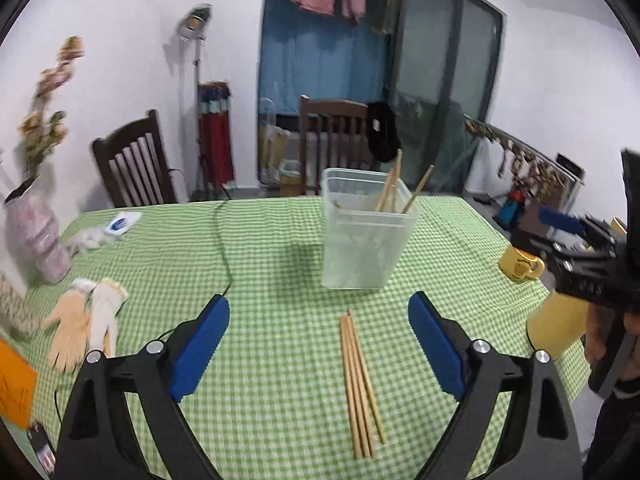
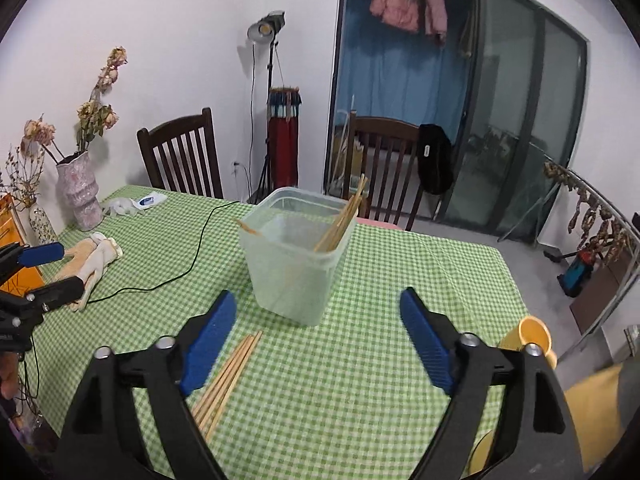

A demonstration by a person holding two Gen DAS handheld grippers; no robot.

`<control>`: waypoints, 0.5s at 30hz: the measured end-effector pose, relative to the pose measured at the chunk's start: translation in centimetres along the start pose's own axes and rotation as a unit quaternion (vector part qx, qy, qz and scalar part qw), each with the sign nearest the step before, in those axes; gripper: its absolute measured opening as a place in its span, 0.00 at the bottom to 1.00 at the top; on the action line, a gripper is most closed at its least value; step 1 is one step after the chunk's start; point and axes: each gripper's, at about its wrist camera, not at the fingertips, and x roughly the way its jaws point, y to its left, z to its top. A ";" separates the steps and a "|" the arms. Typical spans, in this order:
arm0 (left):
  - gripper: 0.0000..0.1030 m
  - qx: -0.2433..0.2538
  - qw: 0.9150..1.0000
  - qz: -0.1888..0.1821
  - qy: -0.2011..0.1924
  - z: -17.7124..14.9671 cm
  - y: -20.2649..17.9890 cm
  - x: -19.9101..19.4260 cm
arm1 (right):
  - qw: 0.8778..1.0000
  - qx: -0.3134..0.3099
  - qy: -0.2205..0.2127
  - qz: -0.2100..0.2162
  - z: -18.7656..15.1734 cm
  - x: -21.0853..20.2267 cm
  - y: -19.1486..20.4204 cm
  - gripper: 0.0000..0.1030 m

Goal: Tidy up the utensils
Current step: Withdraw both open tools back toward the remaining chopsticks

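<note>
Now four loose chopsticks [image 1: 360, 384] lie side by side on the green table [image 1: 260, 264], near one clear tub [image 1: 366, 232] with more sticks inside. Both the left gripper [image 1: 318, 344] and right gripper [image 2: 316, 340] point down, wide apart, holding nothing.

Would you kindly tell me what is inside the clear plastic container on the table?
Several wooden chopsticks lean inside the clear container, their tips above its rim. The frosted walls blur their lower ends, so I cannot tell what else lies at the bottom.
</note>
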 end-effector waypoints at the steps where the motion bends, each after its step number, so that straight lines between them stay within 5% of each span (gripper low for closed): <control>1: 0.85 -0.002 1.000 0.000 -0.008 -0.9 0.1 -0.7 | 1.000 0.003 -0.004 0.000 -0.8 -0.3 0.1 0.80; 8: 0.93 -0.015 0.996 0.021 -0.081 -7.2 0.2 -4.9 | 0.999 0.010 -0.044 0.008 -6.0 -3.1 1.4 0.82; 15: 0.93 -0.011 0.994 0.040 -0.096 -12.3 0.5 -6.1 | 0.997 0.015 -0.071 0.012 -10.9 -4.4 3.1 0.83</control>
